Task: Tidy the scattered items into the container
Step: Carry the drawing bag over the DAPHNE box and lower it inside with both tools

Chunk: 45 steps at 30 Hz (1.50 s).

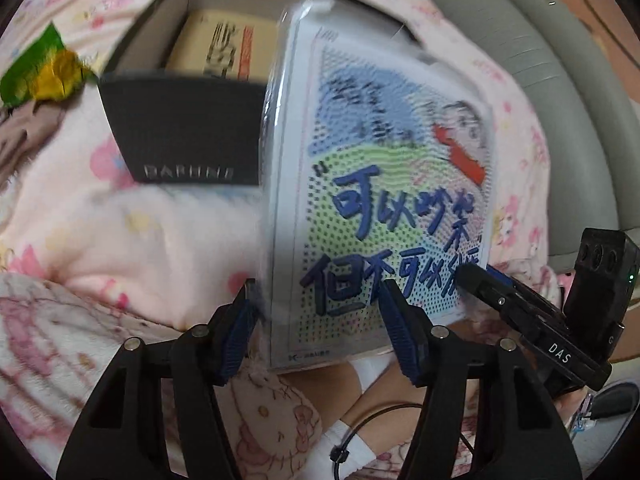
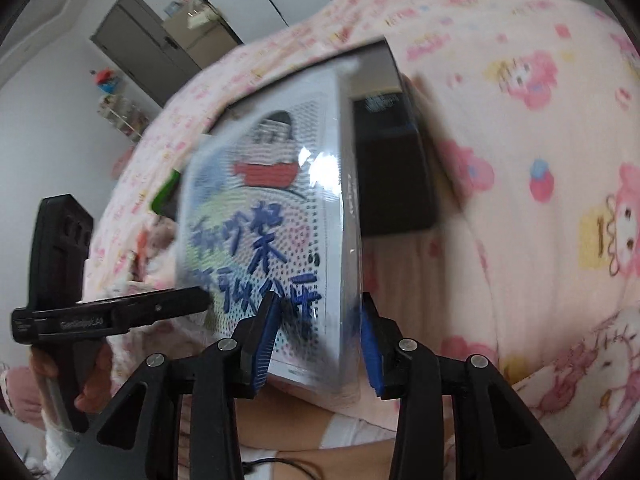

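A plastic-wrapped book (image 1: 384,184) with blue handwriting on a dotted cover hangs tilted over the pink blanket, in front of the black box (image 1: 180,132). My right gripper (image 2: 316,340) is shut on the book (image 2: 280,208) at its lower edge, one pad on the cover and one by the spine. My left gripper (image 1: 320,332) straddles the same lower edge with its jaws wide; a thin gap shows beside the left pad, so it is open. Each gripper appears in the other's view: the right gripper (image 1: 472,276) at the book's corner, the left gripper (image 2: 200,300) on the cover.
A beige book (image 1: 224,48) lies inside the black box (image 2: 392,160). A green and yellow wrapper (image 1: 44,72) sits left of it on the pink blanket (image 2: 540,160). A grey cushion (image 1: 532,60) curves at the right. A person's leg, white sock and cable lie below.
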Motion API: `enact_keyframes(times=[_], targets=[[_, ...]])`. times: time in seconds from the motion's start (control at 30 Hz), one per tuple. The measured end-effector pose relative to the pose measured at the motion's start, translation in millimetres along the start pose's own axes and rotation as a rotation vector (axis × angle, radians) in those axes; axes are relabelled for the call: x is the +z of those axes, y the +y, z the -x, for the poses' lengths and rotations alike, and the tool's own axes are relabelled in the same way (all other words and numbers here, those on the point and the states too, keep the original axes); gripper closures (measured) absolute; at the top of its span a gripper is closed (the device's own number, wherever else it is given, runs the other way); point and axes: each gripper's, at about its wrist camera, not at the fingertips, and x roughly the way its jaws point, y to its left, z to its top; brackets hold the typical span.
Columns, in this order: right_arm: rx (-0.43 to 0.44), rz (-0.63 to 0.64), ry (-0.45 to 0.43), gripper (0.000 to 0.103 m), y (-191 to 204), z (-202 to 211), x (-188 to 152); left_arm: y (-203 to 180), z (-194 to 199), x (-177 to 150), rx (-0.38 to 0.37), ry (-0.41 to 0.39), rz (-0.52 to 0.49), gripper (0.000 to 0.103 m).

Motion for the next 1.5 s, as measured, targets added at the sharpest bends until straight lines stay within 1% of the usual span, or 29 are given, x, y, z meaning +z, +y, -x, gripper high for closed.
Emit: enact_keyframes(times=[0.1,0.13,0.23,0.3,0.37,0.47,0.53,0.6,0.67,0.73,0.77,0.8,0.83,0.87,0.9,0.97,1.03,1.1,1.17,1.27,1.37,1.4,1.47,1.5], targets=[[0.002,-0.003,0.028,0.066,-7.0,-17.4,1.2,7.3,-6.1,2.8,0.029,0.006,-0.001,0.043],[-0.003,-0.002,0.032,0.066,-8.0,-20.9,1.2,10.6,-6.5,4.2,0.038,-0.001,0.0,0.044],[-0.033,0.001,0.037,0.066,-11.4,-31.5,3.4,20.9,-5.1,7.9,0.06,-0.036,0.012,0.046],[-0.037,-0.01,0.036,0.065,-14.0,-34.8,4.6,25.1,-2.5,9.9,0.049,-0.073,0.014,0.046],[-0.033,-0.021,0.038,0.065,-16.6,-38.2,6.3,25.1,-5.2,10.5,0.037,-0.077,-0.009,0.047],[-0.067,0.0,0.027,0.066,-12.8,-40.0,7.6,19.8,-4.6,8.0,0.064,-0.094,-0.052,0.047],[-0.094,0.026,-0.005,0.066,-6.3,-31.2,9.0,14.3,4.2,6.4,0.072,-0.101,-0.073,0.051],[-0.113,0.053,-0.053,0.066,2.5,-14.5,16.1,6.2,18.6,7.0,0.07,-0.126,-0.103,0.052],[-0.117,0.078,-0.099,0.066,11.7,0.5,28.6,-3.8,33.3,9.5,0.067,-0.168,-0.12,0.052],[-0.126,0.119,-0.153,0.066,22.8,12.5,49.5,-1.9,47.0,24.4,0.032,-0.212,-0.106,0.049],[-0.138,0.134,-0.165,0.066,26.8,14.1,60.0,0.7,52.3,32.9,0.013,-0.219,-0.095,0.049],[-0.14,0.141,-0.165,0.066,28.5,13.7,68.7,1.9,59.7,33.9,0.004,-0.221,-0.071,0.049],[-0.128,0.14,-0.159,0.066,27.9,10.2,77.9,6.3,62.3,42.5,0.005,-0.224,-0.051,0.049],[-0.113,0.137,-0.143,0.066,35.2,-1.9,92.2,8.8,63.8,49.7,0.012,-0.224,-0.045,0.049],[-0.102,0.14,-0.123,0.066,35.0,-9.5,101.7,9.2,57.6,59.9,0.028,-0.213,-0.033,0.049],[-0.081,0.152,-0.076,0.066,38.7,-26.1,115.6,11.1,50.0,74.4,0.058,-0.202,-0.013,0.049],[-0.057,0.161,-0.011,0.066,38.3,-47.3,129.5,16.9,43.3,86.5,0.092,-0.165,0.008,0.048],[-0.043,0.153,0.032,0.066,37.0,-61.5,135.9,16.5,26.1,104.4,0.083,-0.129,0.043,0.047],[-0.041,0.136,0.069,0.066,35.1,-70.7,141.1,27.6,18.6,109.9,0.077,-0.102,0.06,0.046],[-0.034,0.159,0.065,0.066,37.5,-76.4,140.1,24.4,15.7,121.3,0.097,-0.096,0.034,0.046],[-0.017,0.163,0.079,0.065,37.6,-75.7,144.9,23.9,17.1,124.8,0.12,-0.1,0.016,0.046],[-0.013,0.166,0.072,0.065,36.2,-72.7,146.3,23.4,18.4,125.8,0.147,-0.112,0.002,0.047],[-0.04,0.167,0.031,0.065,31.7,-65.9,153.3,23.0,19.7,127.0,0.194,-0.138,-0.015,0.048],[-0.06,0.164,0.012,0.065,29.9,-62.7,155.7,24.9,18.1,129.4,0.192,-0.143,-0.012,0.048]])
